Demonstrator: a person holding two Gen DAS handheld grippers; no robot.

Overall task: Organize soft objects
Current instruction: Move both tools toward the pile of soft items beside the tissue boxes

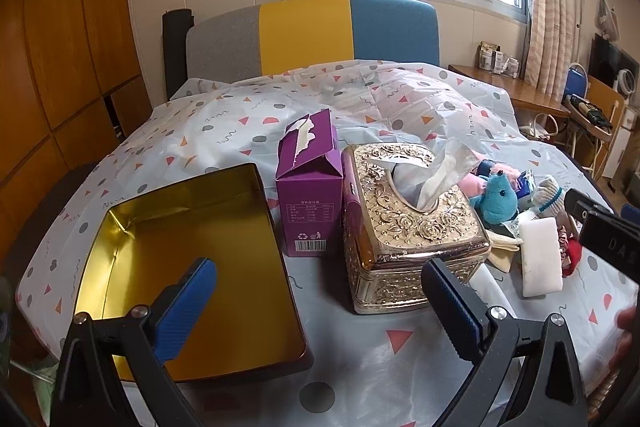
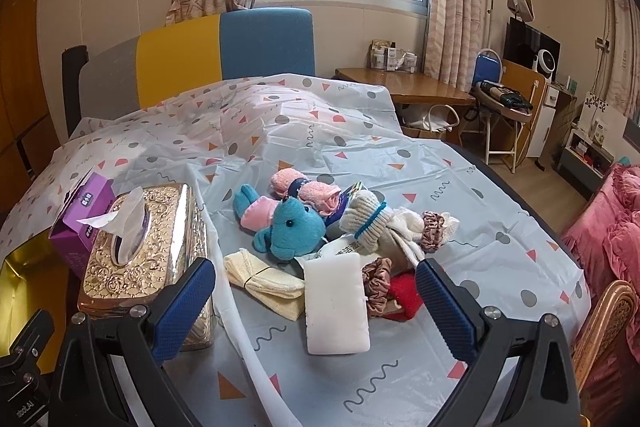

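Observation:
A pile of soft things lies on the patterned table cover: a blue plush toy (image 2: pixel 294 229), a white sponge (image 2: pixel 336 307), a cream folded cloth (image 2: pixel 262 283), a pink rolled towel (image 2: pixel 306 191), a knit sock (image 2: pixel 370 219), satin scrunchies (image 2: pixel 378 283) and a red item (image 2: pixel 404 293). My right gripper (image 2: pixel 316 299) is open, its fingers either side of the sponge and above it. My left gripper (image 1: pixel 320 297) is open and empty between the open gold tin (image 1: pixel 192 267) and the gold tissue box (image 1: pixel 408 223). The sponge (image 1: pixel 540 257) and plush toy (image 1: pixel 498 199) also show in the left wrist view.
A purple carton (image 1: pixel 310 187) stands behind the tin, beside the tissue box. The tissue box (image 2: pixel 148 259) and carton (image 2: pixel 82 223) sit left of the pile. A wooden desk (image 2: pixel 404 87), chairs and a pink bed (image 2: pixel 612 227) stand to the right.

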